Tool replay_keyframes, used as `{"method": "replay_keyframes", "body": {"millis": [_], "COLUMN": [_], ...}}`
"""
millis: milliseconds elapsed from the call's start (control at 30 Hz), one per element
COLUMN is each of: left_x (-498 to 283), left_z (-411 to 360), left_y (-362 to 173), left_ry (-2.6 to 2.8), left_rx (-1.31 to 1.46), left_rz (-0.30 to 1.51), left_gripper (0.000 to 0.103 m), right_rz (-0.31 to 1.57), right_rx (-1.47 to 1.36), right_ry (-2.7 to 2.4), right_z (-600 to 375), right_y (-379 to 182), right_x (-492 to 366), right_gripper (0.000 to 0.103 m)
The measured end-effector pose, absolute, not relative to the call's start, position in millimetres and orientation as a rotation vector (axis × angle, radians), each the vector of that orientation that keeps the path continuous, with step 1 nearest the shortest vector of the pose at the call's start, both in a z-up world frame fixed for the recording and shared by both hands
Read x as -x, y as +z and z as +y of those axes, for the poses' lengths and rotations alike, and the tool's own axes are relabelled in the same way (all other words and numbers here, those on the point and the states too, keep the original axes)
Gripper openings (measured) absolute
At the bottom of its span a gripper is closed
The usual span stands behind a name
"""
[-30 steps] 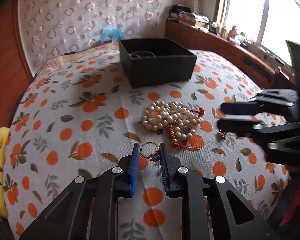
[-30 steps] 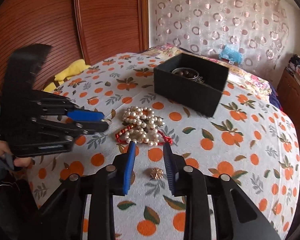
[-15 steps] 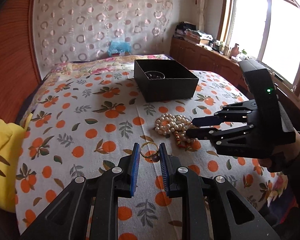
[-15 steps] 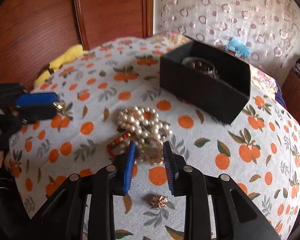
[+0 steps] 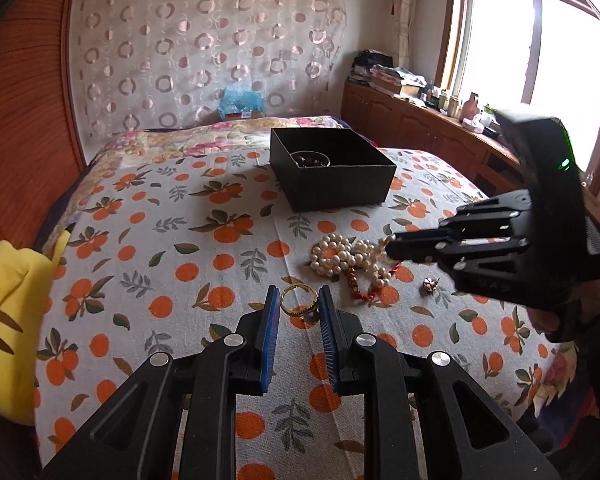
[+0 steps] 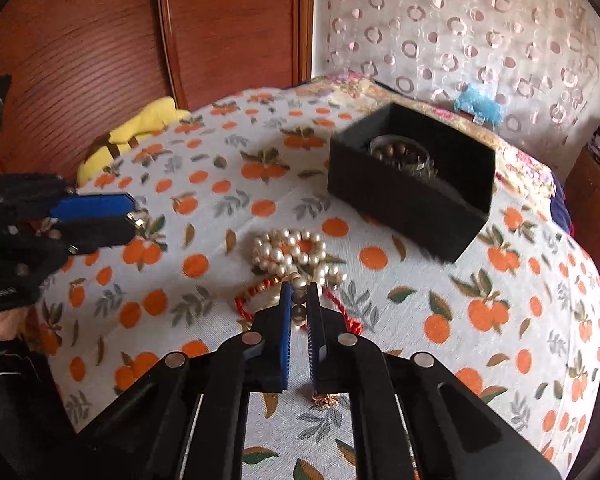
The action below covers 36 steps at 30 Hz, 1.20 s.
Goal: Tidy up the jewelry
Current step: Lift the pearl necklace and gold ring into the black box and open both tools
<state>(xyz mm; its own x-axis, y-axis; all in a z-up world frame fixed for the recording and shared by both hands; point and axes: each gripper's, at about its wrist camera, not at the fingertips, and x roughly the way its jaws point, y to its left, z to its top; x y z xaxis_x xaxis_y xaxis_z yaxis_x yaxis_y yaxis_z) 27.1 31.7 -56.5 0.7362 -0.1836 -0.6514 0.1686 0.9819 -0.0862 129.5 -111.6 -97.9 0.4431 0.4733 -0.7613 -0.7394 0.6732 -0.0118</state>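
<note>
An orange-print bedspread covers the bed, a yellow plush toy at its edge beside the wooden wardrobe; a circle-patterned curtain hangs beyond the bedspread.

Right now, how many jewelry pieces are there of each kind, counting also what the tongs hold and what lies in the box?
Gold ring, in the left tongs: 1
Pearl strands heap with red cord, nipped by the right tongs: 1
Small flower-shaped piece on the bedspread: 1
Dark bead bracelet in the black box: 1
Total: 4
</note>
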Motion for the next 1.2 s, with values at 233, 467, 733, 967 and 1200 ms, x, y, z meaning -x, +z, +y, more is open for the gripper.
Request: {"method": "replay_keyframes", "body": {"millis": [233,467,733,967,1200], "left_x": [-27,-27,-28,-28,-31], "left_z": [34,37,39,37,34], "left_y": [-49,-35,-24,-15,-11], "left_ry": [-0.178,-0.167,-0.163,-0.167,-0.175], "left_rx": [0.021,0.012,0.01,0.003,0.0], "left_rz": [0.704,0.674,0.649,0.629,0.622], "left_gripper": [0.019,0.019,0.019,0.019,0.019], "right_rz": [0.704,0.601,0.514,0.473,0.445], "right_rx": [0.336,0.325,0.32,0.313,0.308], "right_ry": [0.78,0.78,0.764,0.742,0.72], "right_z": [-122,-129,-136,-145,-153], "right_y": [-48,6,52,74,89], "right_x": [-123,-120,-119,-119,-122], "right_gripper": [0.008,0.008,0.008,0.008,0.008]}}
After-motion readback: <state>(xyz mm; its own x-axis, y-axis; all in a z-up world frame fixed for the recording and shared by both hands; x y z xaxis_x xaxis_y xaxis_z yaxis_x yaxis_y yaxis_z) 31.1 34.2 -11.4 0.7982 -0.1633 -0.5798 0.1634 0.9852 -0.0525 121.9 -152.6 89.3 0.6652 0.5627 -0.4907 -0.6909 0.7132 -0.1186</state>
